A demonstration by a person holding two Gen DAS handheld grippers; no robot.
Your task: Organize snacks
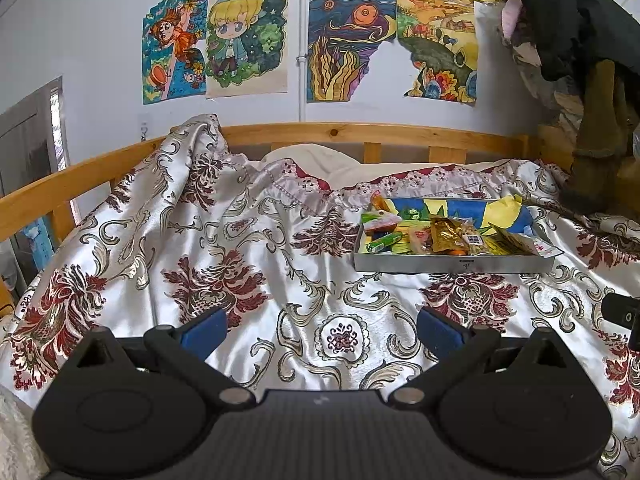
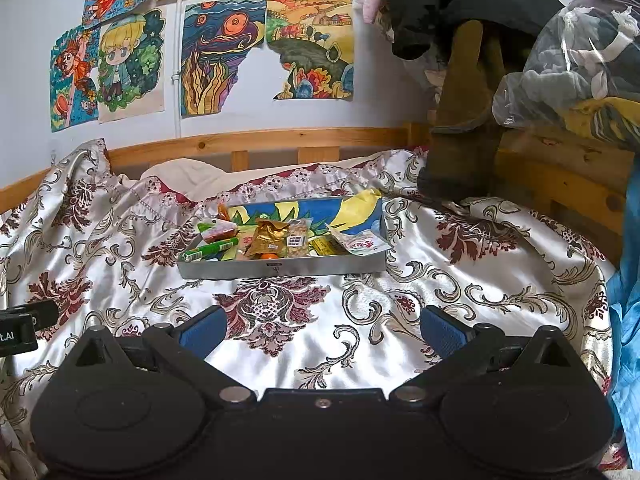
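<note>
A: Bedspread (image 1: 280,240) lying rumpled at far left, flattening toward the middle. Left gripper (image 1: 320,326) hovering low over bare satin, fingers spread wide, gripping nothing.

B: Noting same for the right gripper (image 2: 322,328): blue pads (image 2: 440,334) standing well apart, nothing between them. Snacks?

A: All sitting in the grey tray (image 2: 280,269), ahead of both grippers, well apart from either. Reading left to right inside: green tube (image 2: 210,249) leaning over the left rim, red-and-green pouch (image 2: 218,230) just behind it, gold packet (image 2: 267,238) near the centre, small orange item (image 2: 269,256) against the front wall, white sachet (image 2: 360,244) draping over the right end.

B: None lying loose on the cloth, as far as showing. Judging the sorting close to finished, or not yet begun; cannot tell which.

A: Flagging risks. Tray resting on soft, slick fabric, so probably sliding or tipping under any one-sided push. Green tube and white sachet overhanging, likely spilling if the rim gets nudged. Packets overlapping, so risking a pinch on two at once.

B: Also glossy wrappers, possibly slipping from the pads.
</note>
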